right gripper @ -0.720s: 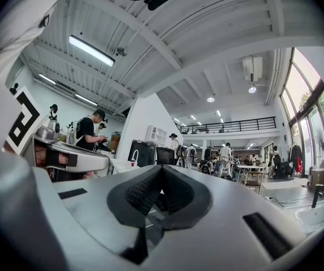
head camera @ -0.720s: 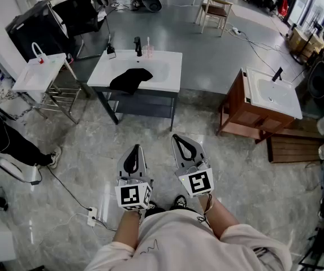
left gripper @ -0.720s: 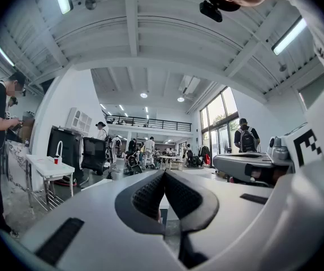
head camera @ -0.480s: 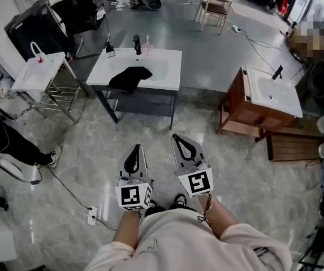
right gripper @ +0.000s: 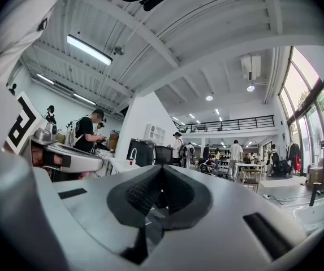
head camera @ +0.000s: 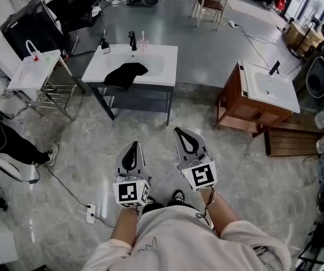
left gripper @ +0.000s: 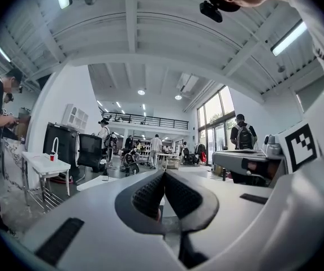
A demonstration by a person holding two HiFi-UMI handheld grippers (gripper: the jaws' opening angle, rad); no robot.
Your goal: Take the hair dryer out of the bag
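My left tongs (head camera: 134,144) and right tongs (head camera: 177,131) are both pinched together with nothing between the pads, held level and side by side just in front of my chest. The black bag (head camera: 126,74) lies slumped on the white basin table (head camera: 167,69), well ahead of both tips and a little to their left. I cannot see the hair dryer, so I take it to be inside that bag.

What worries me most is the bag itself. It looks like soft, dark cloth with no opening I can make out from here. If I close on it blindly, I may pinch fabric only and drag the whole bag towards the table's near edge until it slides off with the dryer inside.

I would also arrive with both tongs closed, and if I forget to spread them before I reach the bag I will only shove it.

Beyond the bag stand a black tap (head camera: 132,39) and a small pinkish thing, perhaps a cup (head camera: 143,43). A long reach or a sudden tug could knock them over.

A floor cable (head camera: 65,186) and its power strip (head camera: 91,213) lie low to the left of my left tongs, and a careless step that way could trip me
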